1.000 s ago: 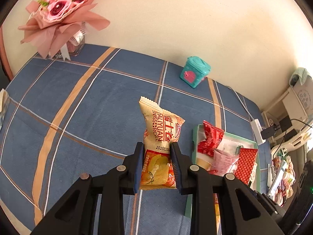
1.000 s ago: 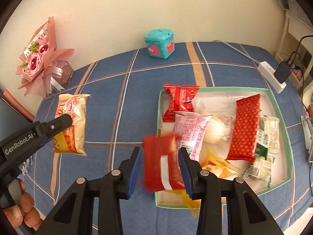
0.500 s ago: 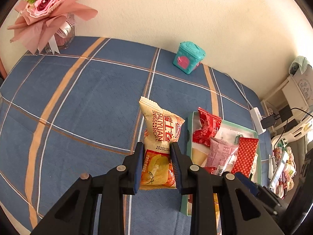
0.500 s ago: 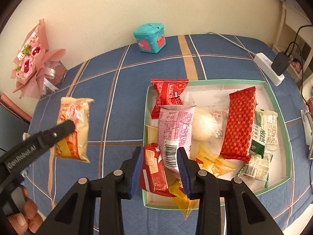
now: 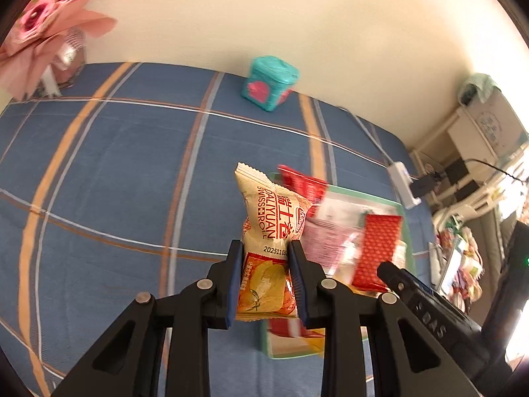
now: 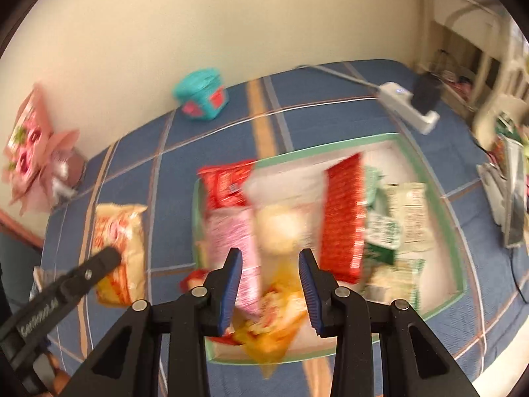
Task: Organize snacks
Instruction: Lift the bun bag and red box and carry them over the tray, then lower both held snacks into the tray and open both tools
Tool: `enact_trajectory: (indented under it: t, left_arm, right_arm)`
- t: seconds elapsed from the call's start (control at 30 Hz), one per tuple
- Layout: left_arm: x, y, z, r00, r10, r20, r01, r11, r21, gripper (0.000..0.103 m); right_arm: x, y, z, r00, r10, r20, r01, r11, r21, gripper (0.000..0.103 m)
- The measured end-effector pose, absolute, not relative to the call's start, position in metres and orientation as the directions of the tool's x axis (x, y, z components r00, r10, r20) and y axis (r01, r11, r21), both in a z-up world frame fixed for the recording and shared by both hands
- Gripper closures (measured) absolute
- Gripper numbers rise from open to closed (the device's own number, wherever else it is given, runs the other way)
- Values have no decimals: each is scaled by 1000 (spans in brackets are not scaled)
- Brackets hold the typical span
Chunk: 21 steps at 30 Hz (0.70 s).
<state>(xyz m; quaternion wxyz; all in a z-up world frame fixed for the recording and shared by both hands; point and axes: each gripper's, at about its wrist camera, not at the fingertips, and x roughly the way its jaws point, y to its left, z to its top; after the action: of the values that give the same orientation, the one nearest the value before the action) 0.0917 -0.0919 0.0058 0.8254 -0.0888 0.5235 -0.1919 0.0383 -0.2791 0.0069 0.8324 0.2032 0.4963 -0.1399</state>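
My left gripper (image 5: 264, 248) is shut on a cream and orange Swiss roll packet (image 5: 274, 218), held upright in the air just left of the green-rimmed tray (image 5: 363, 195). The right wrist view shows the same packet (image 6: 122, 228) beside the tray's left wall. My right gripper (image 6: 269, 258) is open above the near part of the tray (image 6: 330, 145), with nothing between its pads. Below it lie a pink packet (image 6: 228, 235), a pale round bun (image 6: 281, 228), a long red packet (image 6: 344, 218) and yellow wrappers (image 6: 271, 324). This view is motion-blurred.
A blue plaid cloth (image 5: 115, 182) covers the table. At the back, near the wall, stand a teal box (image 5: 269, 82) and a pink bouquet (image 5: 43, 23). A white power strip (image 6: 406, 106) with a plug lies beyond the tray. Cluttered shelves stand at far right.
My right gripper let go of a small red packet into the tray's near-left corner, then shifted across the tray. My left gripper carried the Swiss roll packet closer to the tray.
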Motion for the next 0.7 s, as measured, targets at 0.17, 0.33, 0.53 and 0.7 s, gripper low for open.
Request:
enact_trajectory:
  t: [0.17,0.33,0.53,0.7]
  left_arm:
    - [81,-132,7,348,-441,-827,316,886,-339,74]
    - [71,-167,1,315,-444,-839,381,868,-317,74]
    - [66,-189,-6,290,-447,-846,414,856,-310,74]
    - [69,-195,-12,284,-441,-851,414,857,-305,74]
  right_arm:
    - [31,-309,1,437,-67,-897,508,841,185,65]
    - [22,-327,-1,425,-80,-902,539,823,181,65]
    - [16,-337,-4,413,-88,-906,554,814,174,65]
    - [17,-338,-5,406,-88,-910,560,811,171,64]
